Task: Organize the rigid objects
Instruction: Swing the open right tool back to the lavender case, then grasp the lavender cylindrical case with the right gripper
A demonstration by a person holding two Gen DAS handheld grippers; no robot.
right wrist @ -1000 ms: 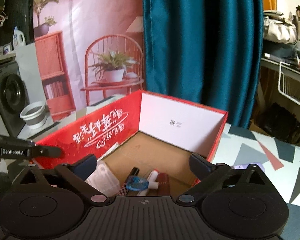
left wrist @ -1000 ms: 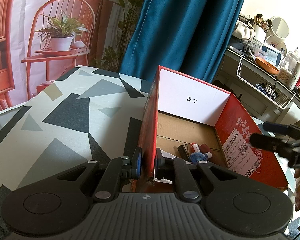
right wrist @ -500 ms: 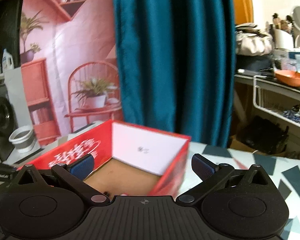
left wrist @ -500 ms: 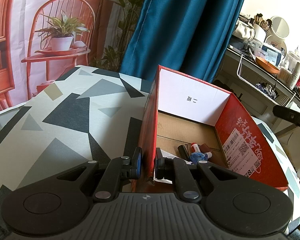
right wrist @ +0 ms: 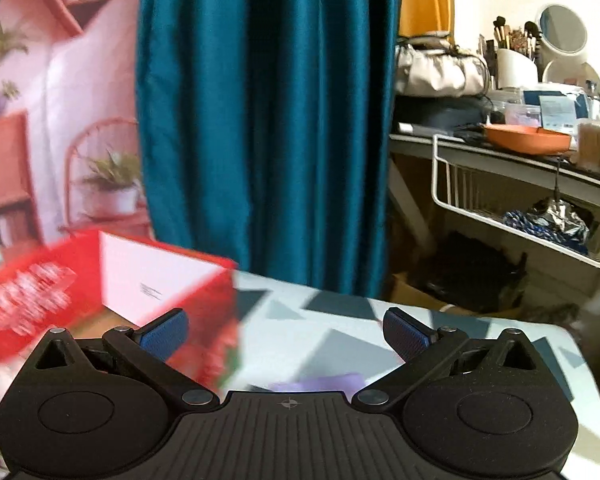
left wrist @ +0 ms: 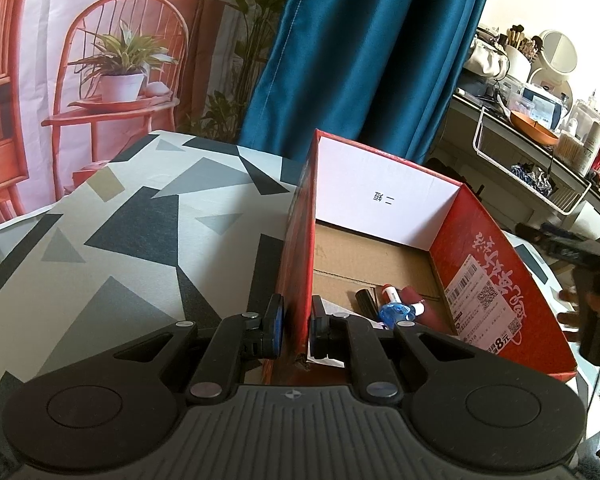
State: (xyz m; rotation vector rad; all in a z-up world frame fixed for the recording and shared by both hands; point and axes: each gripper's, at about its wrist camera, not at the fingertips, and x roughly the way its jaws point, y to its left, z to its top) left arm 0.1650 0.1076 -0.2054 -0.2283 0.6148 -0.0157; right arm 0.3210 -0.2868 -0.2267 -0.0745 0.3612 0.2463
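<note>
Patterned table (left wrist: pixel 132 248), left gripper (left wrist: pixel 296 326) pinching red box (left wrist: pixel 300 264) wall

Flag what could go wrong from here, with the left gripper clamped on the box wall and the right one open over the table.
1. The left gripper pinches only the thin side wall of the red box; a tug could tear or tip it, and the cardboard already looks frayed near the pads.
2. The right gripper view is blurred, so it could overshoot the purple item beneath it.
3. The small items in the box could roll if it tilts.
</note>
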